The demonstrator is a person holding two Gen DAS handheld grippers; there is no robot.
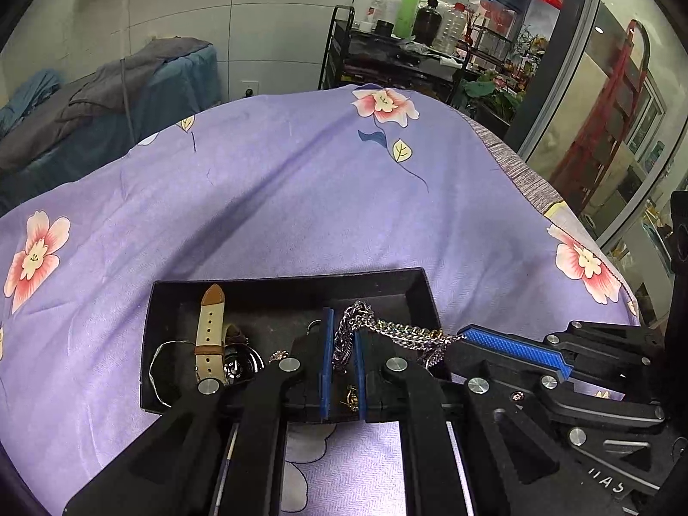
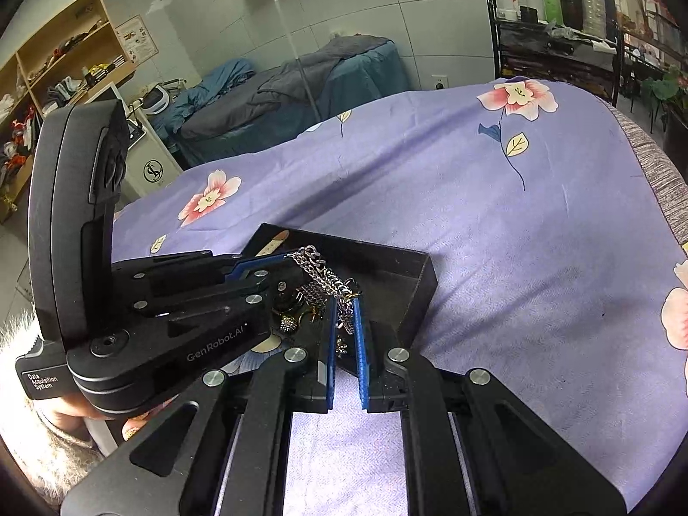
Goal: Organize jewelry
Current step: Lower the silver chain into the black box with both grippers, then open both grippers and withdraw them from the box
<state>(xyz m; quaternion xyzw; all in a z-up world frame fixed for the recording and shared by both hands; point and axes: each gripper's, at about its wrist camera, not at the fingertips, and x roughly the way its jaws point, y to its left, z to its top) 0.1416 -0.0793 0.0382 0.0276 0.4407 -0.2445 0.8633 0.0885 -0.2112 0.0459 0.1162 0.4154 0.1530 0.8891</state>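
Note:
A black jewelry box (image 1: 387, 284) lies on the purple floral cloth; it also shows in the right wrist view (image 2: 413, 271). In it lie a watch with a tan and cream strap (image 1: 210, 335), a thin wire bangle (image 1: 157, 365) and small gold pieces (image 1: 350, 400). A silver chain (image 1: 387, 331) stretches over the box. My left gripper (image 1: 343, 344) is shut on one end of the chain. My right gripper (image 2: 345, 314) is shut on the chain's other end (image 2: 318, 275); it also shows in the left wrist view (image 1: 511, 344) at the right.
The purple floral cloth (image 1: 301, 198) covers the table, with a grey striped edge (image 1: 529, 172) at the right. A black cart with bottles (image 1: 408, 21) stands behind. A bed with grey and blue bedding (image 2: 301, 81) is at the back left.

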